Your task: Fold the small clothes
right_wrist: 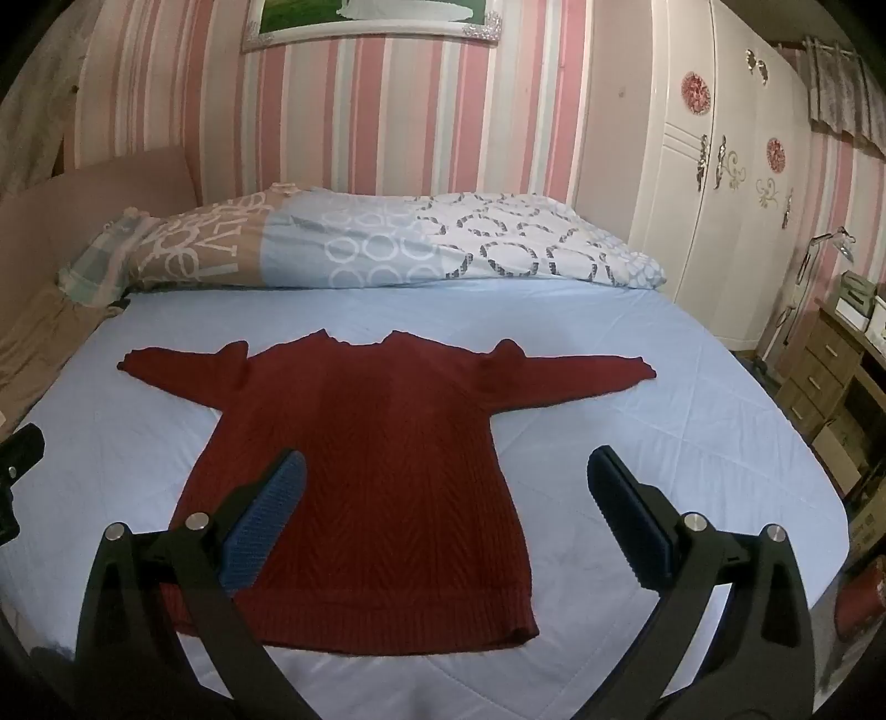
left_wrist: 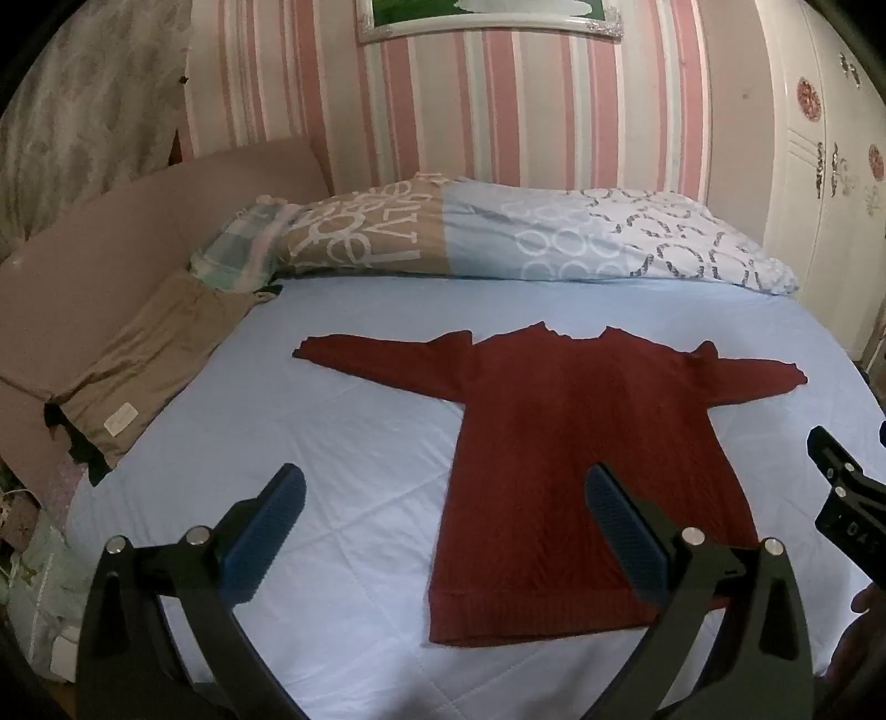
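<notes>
Both grippers hover low over near edge of bed, tilted down. Left gripper (left_wrist: 443, 515): jaws spread wide, nothing btwn the blue ribbed pads (left_wrist: 266, 537), not touching fabric. Its right finger sits in front of the sweater's near-left part, left finger over bare sheet. Right gripper (right_wrist: 443, 515): jaws likewise fully released, empty; left pad (right_wrist: 263, 526) over sweater body, right pad over bare sheet to the right of the garment. A black part of the right gripper shows at far right edge in left wrist view (left_wrist: 847, 498), and a black bit at left edge of right wrist view is prob. the left gripper, can't tell for sure.

Dark red knit sweater (right_wrist: 365, 454) lies flat on light blue bedsheet (right_wrist: 637, 399), mid-bed. Hem w/ ribbed band nearest cams, neck toward far side, both sleeves spread out left & right. Unfolded, looks smooth.

Far side: patterned duvet (left_wrist: 498, 232) bunched along far edge of bed, tan + pale blue + white w/ ring print. Tan folded cloth (left_wrist: 149, 360) on left edge of bed, just beside pinkish headboard (left_wrist: 111, 232). Pink/white striped wall (right_wrist: 387, 111) behind, framed picture (right_wrist: 371, 19) up top. White wardrobe (right_wrist: 720, 183) w/ red decals far right; wooden drawers (right_wrist: 825, 371) right side.
</notes>
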Demonstrator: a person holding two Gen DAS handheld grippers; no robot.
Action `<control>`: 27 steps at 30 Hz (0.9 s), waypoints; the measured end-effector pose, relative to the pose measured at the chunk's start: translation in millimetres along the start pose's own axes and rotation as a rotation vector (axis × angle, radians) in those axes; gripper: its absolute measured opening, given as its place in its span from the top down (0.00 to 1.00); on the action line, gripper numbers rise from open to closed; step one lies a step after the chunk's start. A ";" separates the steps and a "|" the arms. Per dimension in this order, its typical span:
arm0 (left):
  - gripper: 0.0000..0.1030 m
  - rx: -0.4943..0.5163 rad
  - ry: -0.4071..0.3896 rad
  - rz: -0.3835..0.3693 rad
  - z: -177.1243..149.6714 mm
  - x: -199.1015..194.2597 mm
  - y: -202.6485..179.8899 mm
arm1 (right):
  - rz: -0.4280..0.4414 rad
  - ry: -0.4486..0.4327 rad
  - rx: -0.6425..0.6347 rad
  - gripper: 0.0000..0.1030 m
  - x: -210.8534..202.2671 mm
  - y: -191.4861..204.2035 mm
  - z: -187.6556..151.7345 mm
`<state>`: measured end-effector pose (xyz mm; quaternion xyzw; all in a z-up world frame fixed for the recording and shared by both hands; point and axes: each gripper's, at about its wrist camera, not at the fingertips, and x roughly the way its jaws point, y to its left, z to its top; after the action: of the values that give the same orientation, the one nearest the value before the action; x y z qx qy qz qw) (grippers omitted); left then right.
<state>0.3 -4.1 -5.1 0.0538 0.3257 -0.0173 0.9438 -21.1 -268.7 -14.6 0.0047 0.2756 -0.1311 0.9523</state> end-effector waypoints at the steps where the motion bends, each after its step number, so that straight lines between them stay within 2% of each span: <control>1: 0.02 0.000 -0.001 0.002 -0.3 0.3 -0.7 | 0.000 0.000 -0.001 0.03 0.2 0.2 -0.3; 12: 0.02 -0.004 0.000 -0.001 4.5 -4.4 -1.3 | -0.004 -0.001 -0.003 0.03 -1.4 0.1 0.4; 21: 0.02 -0.026 0.037 0.001 11.6 -0.6 -1.6 | -0.004 0.000 -0.005 0.03 -1.6 -0.3 1.2; 25: 0.02 0.002 0.006 0.008 11.4 -3.0 -5.8 | -0.005 -0.002 -0.005 0.03 -1.9 0.0 1.6; 27: 0.02 -0.011 -0.003 -0.022 11.6 -3.2 -4.5 | -0.006 -0.001 -0.007 0.03 -2.2 0.9 2.7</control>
<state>4.6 -9.9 5.5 0.0449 0.3251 -0.0261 0.9443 -21.3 -267.5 -11.2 0.0006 0.2753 -0.1330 0.9521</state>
